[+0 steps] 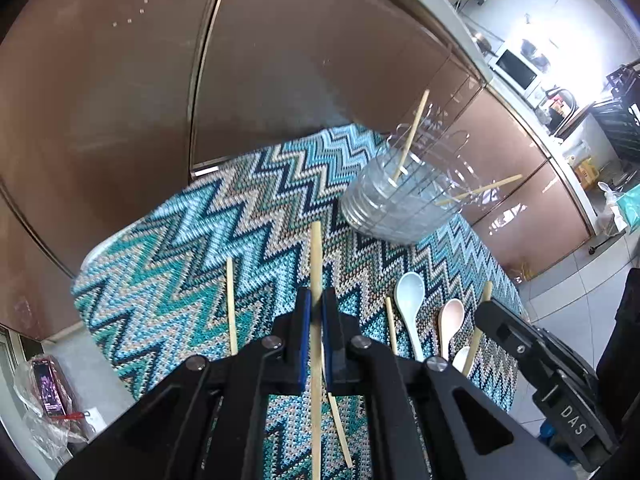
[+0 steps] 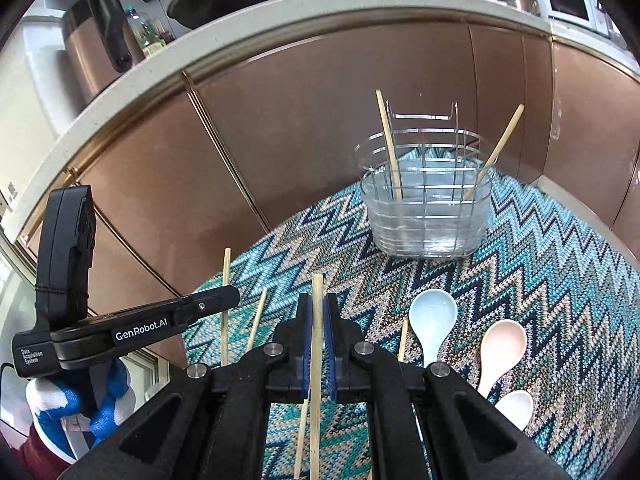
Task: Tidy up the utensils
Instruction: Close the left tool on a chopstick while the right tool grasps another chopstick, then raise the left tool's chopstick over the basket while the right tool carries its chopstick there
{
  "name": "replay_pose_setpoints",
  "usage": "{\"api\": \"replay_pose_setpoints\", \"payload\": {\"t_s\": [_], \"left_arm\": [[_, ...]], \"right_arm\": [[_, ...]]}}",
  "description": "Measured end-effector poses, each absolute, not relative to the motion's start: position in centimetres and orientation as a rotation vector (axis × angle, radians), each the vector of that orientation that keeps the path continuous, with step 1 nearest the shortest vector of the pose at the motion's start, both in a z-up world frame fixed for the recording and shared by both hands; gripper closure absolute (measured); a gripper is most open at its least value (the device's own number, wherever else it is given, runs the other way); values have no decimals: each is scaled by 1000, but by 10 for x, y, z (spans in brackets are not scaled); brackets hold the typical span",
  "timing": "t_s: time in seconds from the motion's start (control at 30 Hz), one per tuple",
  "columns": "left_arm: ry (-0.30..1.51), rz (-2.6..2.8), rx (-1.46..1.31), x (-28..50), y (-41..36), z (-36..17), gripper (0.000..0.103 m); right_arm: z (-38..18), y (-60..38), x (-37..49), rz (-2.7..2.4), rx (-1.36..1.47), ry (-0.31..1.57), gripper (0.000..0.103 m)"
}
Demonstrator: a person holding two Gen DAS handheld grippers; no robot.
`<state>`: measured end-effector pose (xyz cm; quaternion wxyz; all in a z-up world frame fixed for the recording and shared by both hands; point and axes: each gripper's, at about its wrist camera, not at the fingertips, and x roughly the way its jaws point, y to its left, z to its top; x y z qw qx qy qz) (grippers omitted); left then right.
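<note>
My left gripper (image 1: 316, 320) pinches a light, stiff chopstick (image 1: 316, 256) mid-shaft; my right gripper (image 2: 317, 332) likewise clamps a slim chopstick (image 2: 317, 300); both slippery.

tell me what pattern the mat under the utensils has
A zigzag chevron weave in teal, light blue, navy and beige on the mat; clearest in the right wrist view.

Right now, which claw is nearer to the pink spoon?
Right. The right claw is just left of the pink spoon; the left claw is farther left, beyond it.
</note>
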<state>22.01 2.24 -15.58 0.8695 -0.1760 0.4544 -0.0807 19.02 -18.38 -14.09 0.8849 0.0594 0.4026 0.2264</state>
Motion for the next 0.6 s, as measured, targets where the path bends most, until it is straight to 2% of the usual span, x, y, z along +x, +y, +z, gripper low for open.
{"api": "replay_pose_setpoints", "payload": {"t_s": [0.6], "left_arm": [[776,-174,-373,166,33,-103,98]], "right_arm": [[-84,-180,137,462,122,684,97]]}}
